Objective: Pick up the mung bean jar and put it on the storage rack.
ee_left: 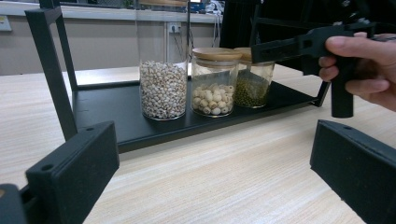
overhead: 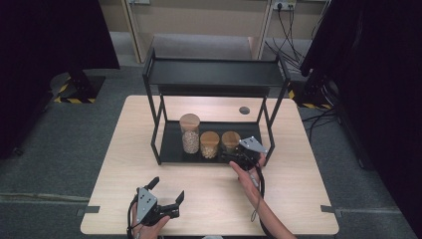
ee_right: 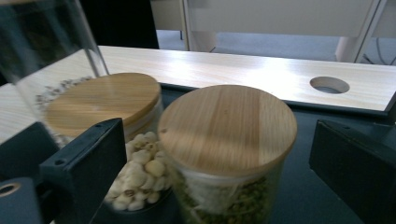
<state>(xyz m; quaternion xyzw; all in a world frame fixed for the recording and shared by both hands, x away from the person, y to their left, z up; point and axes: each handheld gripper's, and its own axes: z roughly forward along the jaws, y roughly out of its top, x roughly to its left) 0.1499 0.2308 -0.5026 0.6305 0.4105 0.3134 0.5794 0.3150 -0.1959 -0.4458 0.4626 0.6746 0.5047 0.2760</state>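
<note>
Green-bean jar (ee_right: pixel 227 154), rightmost of three on the rack's lower shelf (overhead: pixel 171 149), is being lined up for a grasp.

The right gripper (overhead: pixel 239 157) has its jaws spread wide on either side of the wooden lid, not yet touching. The middle jar (overhead: pixel 209 144) stands just beside it, the tall jar (overhead: pixel 189 133) beyond. Judging by this, the next move calls for closing without knocking the neighbour. The left gripper (overhead: pixel 166 194) rests wide open near the table's (overhead: pixel 298 199) front edge, holding nothing.

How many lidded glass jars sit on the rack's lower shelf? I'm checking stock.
3, in a row: the tall glass jar of pale grain at left, the short wooden-lidded jar of white seeds in the middle, the green-bean jar at right.
</note>
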